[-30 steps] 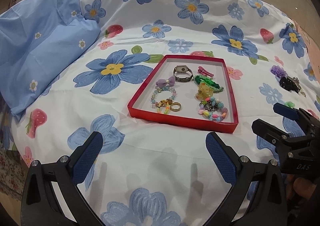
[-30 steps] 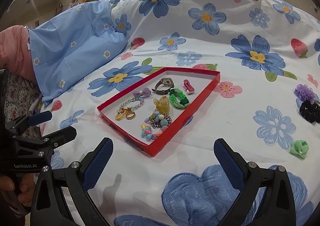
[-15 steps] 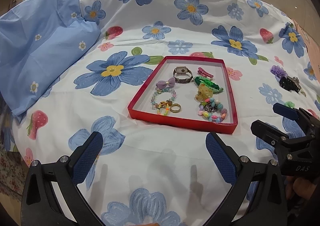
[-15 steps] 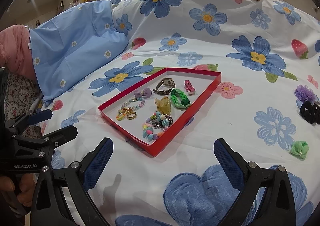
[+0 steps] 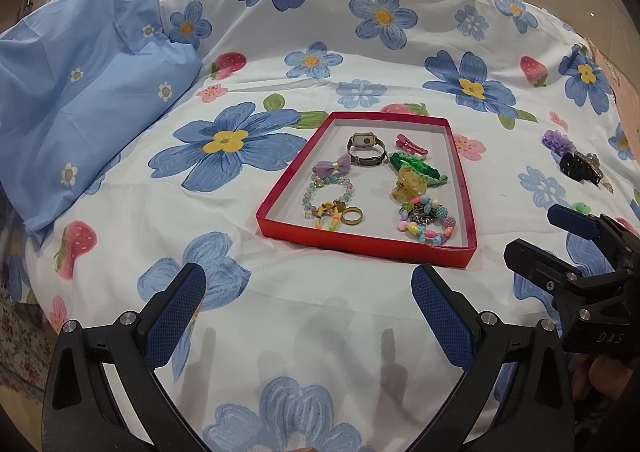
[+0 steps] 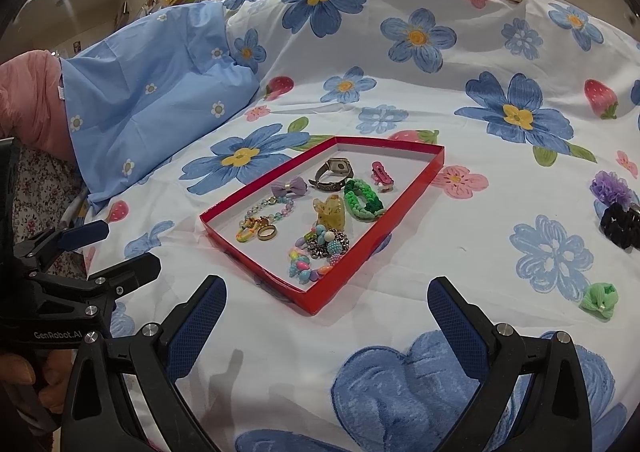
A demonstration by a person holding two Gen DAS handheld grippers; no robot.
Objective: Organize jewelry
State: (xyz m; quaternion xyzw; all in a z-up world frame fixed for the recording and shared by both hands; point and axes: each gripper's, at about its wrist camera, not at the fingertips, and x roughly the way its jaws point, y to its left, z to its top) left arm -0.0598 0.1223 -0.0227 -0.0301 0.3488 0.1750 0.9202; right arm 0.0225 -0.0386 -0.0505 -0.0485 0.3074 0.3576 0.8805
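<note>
Jewelry mostly sits in red tray at frame centre — green bow, black scrunchie stay outside, right. Left gripper, right gripper both spread, empty. Risk: soft quilt — pinching fabric.

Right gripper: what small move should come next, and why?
Probably swing the right gripper, open and empty, toward the green hair tie. It lies on the bedspread outside the red tray, nearest that gripper, along with the black and purple scrunchies.
</note>
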